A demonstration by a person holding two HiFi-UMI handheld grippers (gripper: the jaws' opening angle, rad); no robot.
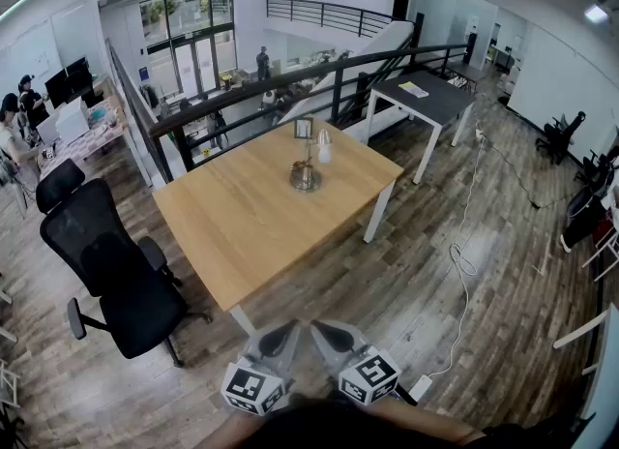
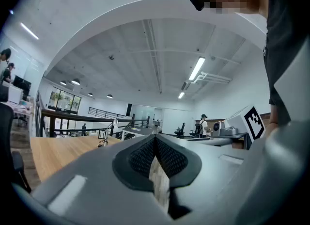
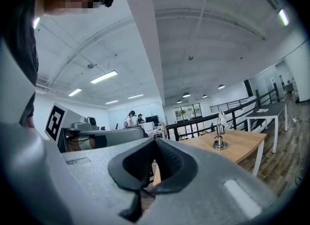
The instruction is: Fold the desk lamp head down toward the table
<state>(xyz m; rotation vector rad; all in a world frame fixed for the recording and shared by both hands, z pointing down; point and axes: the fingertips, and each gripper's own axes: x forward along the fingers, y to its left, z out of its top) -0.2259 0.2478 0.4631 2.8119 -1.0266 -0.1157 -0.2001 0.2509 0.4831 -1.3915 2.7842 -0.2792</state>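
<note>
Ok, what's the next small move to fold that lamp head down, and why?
Probably step up to the table, since the desk lamp stands near its far edge while the left tool and right tool are shut, empty and well short of the table.

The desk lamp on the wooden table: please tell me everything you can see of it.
The desk lamp has a round, shiny metallic base, a thin upright stem and a pale head on top, not folded down. It stands near the far side of the light wooden table, which alone touches it.
</note>
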